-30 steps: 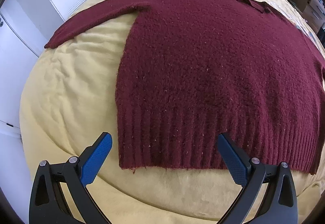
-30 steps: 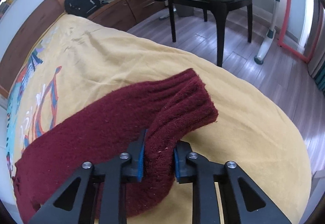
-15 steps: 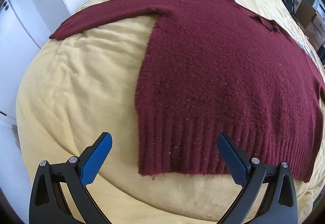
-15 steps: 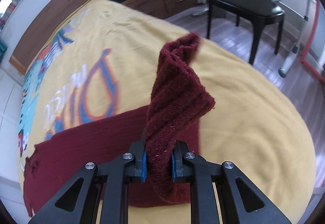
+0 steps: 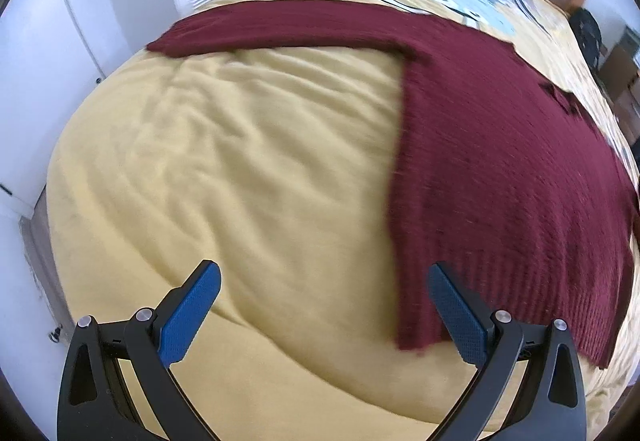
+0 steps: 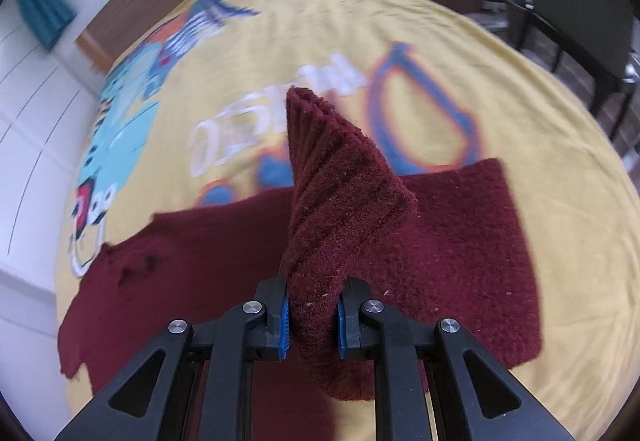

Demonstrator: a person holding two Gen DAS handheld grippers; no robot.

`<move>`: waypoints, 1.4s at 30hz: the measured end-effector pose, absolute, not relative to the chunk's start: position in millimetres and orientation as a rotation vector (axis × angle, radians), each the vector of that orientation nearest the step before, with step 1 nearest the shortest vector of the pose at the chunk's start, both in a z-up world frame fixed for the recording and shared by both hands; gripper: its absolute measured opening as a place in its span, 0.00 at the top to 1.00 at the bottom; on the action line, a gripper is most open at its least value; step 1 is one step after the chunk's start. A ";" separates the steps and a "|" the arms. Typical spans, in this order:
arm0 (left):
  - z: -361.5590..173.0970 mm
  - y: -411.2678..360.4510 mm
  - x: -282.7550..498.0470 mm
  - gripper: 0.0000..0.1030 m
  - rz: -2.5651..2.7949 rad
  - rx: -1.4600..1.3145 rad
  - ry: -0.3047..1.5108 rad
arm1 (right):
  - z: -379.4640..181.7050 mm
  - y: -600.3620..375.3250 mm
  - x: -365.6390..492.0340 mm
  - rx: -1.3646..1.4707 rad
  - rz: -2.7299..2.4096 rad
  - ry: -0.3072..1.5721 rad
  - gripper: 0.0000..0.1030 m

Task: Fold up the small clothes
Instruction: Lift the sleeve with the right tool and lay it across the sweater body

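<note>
sleeve cuff [image 6: 340, 185] higher in right tool [image 6: 311, 315]

left gripper [image 5: 320, 311] jaws wide apart, right gripper [image 6: 311, 315] jaws clamped

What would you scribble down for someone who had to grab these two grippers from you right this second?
Right gripper: shut on the sweater's sleeve cuff, lifted above the sweater body.
Left gripper: open, holding nothing, hovering over the yellow bedspread near the sweater's hem corner.
Maroon sweater: spread flat on the bed; other sleeve lies stretched out sideways.
Done: one sleeve picked up.
Left: lay it across the body, fold the other sleeve in, then fold the body.
</note>
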State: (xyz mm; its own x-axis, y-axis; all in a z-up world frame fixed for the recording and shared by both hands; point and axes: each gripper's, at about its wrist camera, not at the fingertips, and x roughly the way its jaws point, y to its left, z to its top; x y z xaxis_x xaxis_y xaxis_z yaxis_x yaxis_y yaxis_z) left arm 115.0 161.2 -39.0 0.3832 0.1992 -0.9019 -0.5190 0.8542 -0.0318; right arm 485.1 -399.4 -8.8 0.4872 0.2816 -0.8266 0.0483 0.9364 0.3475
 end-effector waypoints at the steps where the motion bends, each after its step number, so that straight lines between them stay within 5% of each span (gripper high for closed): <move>1: -37.9 167.9 109.8 0.01 0.480 -0.337 1.080 | -6.5 -384.4 485.6 0.337 0.161 1.060 0.84; 19: -38.1 249.6 49.7 0.01 0.606 -0.402 1.039 | 3.2 -133.5 469.0 0.189 0.444 1.083 0.84; 42: -47.0 274.7 28.5 0.01 0.649 -0.447 1.046 | -57.4 -7.3 413.6 0.023 0.604 1.162 0.81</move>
State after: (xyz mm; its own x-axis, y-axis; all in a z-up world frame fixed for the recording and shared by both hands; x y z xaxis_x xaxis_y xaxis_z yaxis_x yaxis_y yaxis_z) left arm 28.5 274.7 -47.0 0.3443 0.2767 -0.8971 -0.6813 0.7312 -0.0359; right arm 413.6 -7.3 -57.4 0.2588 0.4569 -0.8510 -0.4337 0.8422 0.3203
